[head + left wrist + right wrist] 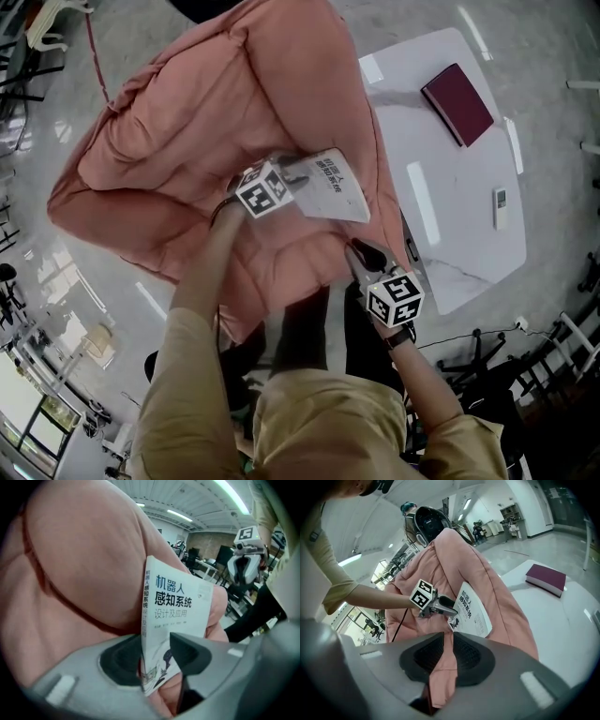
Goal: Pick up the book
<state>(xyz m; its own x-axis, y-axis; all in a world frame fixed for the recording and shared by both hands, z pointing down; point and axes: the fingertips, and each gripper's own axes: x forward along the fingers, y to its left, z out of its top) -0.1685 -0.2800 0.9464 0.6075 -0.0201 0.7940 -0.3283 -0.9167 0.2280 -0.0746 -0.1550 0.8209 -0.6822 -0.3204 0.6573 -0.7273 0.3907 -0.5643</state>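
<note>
A thin white book (336,185) with dark print lies on a big pink padded cushion (206,122). My left gripper (298,180) reaches to its near corner. In the left gripper view that corner of the book (173,606) stands slanted between the jaws of the left gripper (157,656). The jaws are apart, and the cover faces the camera instead of lying flat between the pads. My right gripper (449,660) is shut on a fold of the pink fabric (443,681) at the cushion's near edge. From there the book (474,611) shows further up the slope.
A white table (441,234) stands to the right of the cushion. It bears a maroon book (457,103) and a small white remote (501,207). The person's legs and dark chair bases crowd the bottom of the head view.
</note>
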